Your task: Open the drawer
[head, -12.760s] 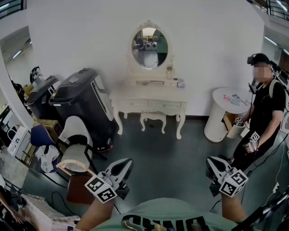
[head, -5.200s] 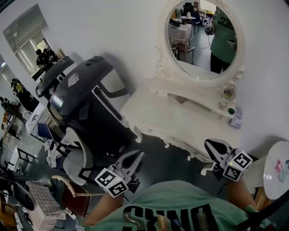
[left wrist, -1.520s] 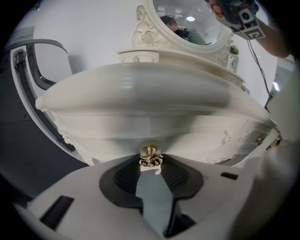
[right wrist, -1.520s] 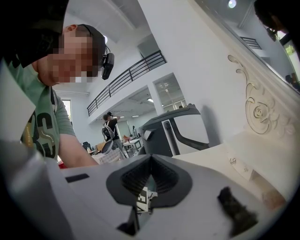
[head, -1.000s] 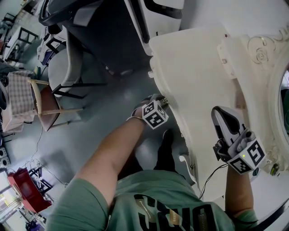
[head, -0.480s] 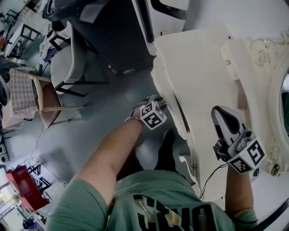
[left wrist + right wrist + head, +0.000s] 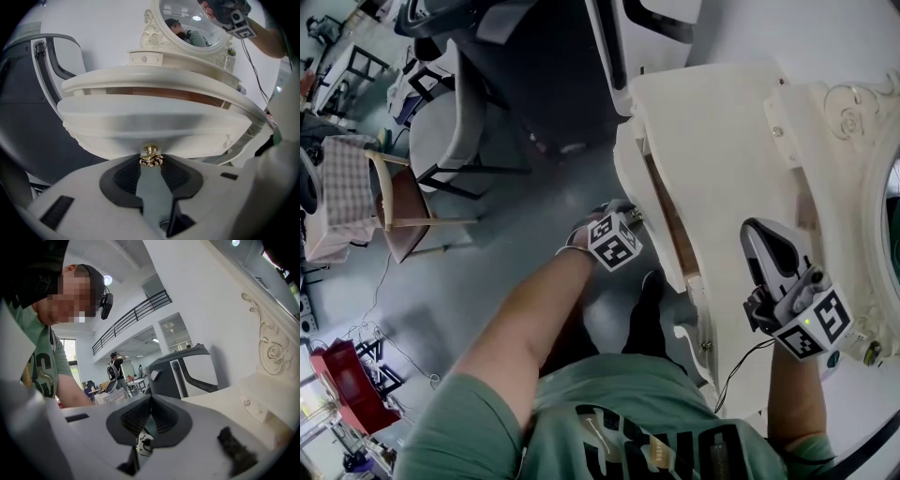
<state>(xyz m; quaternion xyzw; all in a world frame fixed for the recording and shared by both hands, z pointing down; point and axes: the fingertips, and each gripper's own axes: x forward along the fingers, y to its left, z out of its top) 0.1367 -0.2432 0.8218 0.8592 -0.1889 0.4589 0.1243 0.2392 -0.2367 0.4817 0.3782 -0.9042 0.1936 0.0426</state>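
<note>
The drawer (image 7: 633, 178) (image 7: 150, 124) stands partly pulled out of the front of the white counter (image 7: 722, 131) (image 7: 154, 75), with a strip of its brown inside showing between its curved white front and the counter's edge; a small brass knob (image 7: 150, 157) sits in the middle of that front. The left gripper (image 7: 623, 217) (image 7: 150, 163) points down at the drawer front from the floor side, and its dark ribbed fingers (image 7: 124, 178) hold the knob between their tips; the marker cube (image 7: 614, 242) rides just behind them, and the person's bare left forearm (image 7: 525, 328) runs back to a green shirt (image 7: 619, 422).

The right gripper (image 7: 766, 236) (image 7: 151, 398) is over the counter top, well apart from the drawer; its fingers (image 7: 133, 420) are together at the tips with nothing between them; whether it touches the counter I cannot tell. In the right gripper view the counter top (image 7: 220, 399) runs along the right, under a carved scroll frame (image 7: 269, 352).

An oval mirror (image 7: 187, 23) stands on the counter behind the drawer; a bulky dark grey and white chair (image 7: 553, 66) (image 7: 28, 117) (image 7: 187, 371) stands just beside the counter's end; farther out on the grey floor (image 7: 506, 244) are a pale chair (image 7: 441, 131) and a wooden-framed chair (image 7: 398, 202).
</note>
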